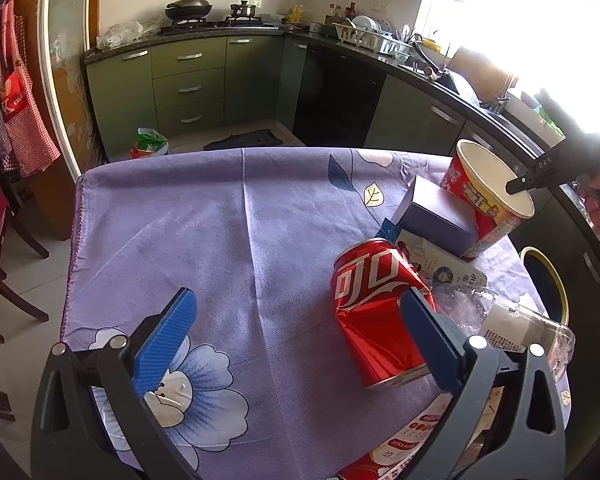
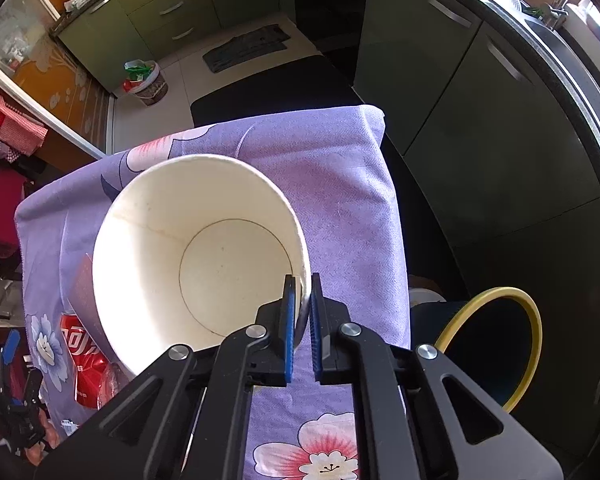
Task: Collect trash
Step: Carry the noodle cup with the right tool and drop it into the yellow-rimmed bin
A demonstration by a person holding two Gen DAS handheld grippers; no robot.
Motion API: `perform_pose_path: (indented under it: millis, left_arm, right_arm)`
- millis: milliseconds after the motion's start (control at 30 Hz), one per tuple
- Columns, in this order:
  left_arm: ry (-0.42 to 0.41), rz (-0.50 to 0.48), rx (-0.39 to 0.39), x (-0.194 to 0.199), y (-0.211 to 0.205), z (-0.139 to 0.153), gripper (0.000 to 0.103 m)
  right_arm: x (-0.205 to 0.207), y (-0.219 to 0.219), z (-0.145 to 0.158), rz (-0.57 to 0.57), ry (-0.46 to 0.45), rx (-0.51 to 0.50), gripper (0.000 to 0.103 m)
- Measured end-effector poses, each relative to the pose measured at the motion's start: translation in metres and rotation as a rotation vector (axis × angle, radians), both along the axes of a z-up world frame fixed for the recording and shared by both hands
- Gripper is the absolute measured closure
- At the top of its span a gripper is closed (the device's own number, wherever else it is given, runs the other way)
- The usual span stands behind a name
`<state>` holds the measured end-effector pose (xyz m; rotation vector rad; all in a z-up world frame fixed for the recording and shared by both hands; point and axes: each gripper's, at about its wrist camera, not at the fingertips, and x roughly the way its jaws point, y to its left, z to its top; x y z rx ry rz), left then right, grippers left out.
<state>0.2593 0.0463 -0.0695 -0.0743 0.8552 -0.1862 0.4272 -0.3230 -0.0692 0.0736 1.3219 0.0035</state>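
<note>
My right gripper is shut on the rim of an empty paper noodle cup, white inside, red outside, tilted above the purple tablecloth. In the left wrist view the cup leans at the table's far right with the right gripper on its rim. My left gripper is open and empty; its right finger lies next to a dented red cola can. A purple box, a clear plastic bottle and flat printed wrappers lie nearby.
A dark bin with a yellow rim stands on the floor right of the table; it also shows in the left wrist view. Green kitchen cabinets and a small floor bucket lie beyond. A wooden chair stands on the left.
</note>
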Motion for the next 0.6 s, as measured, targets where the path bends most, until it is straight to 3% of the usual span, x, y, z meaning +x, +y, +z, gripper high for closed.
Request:
perform_pose_path:
  millis: [267,467,600]
  left_arm:
    - [-0.008,-0.007,-0.013,-0.003,0.001,0.002,0.006]
    - [-0.006,-0.02,-0.008,-0.005,-0.005,0.002,0.006]
    - [-0.006,-0.028,0.006,-0.006,-0.011,0.001,0.006]
  right_arm:
    - [-0.036,-0.049,0.044,-0.058,-0.063,0.034,0.098]
    - [-0.096,-0.163,0.067,-0.243,-0.11,0.117,0.098]
    - [-0.139,-0.247,0.041,-0.408,-0.088,0.128,0.098]
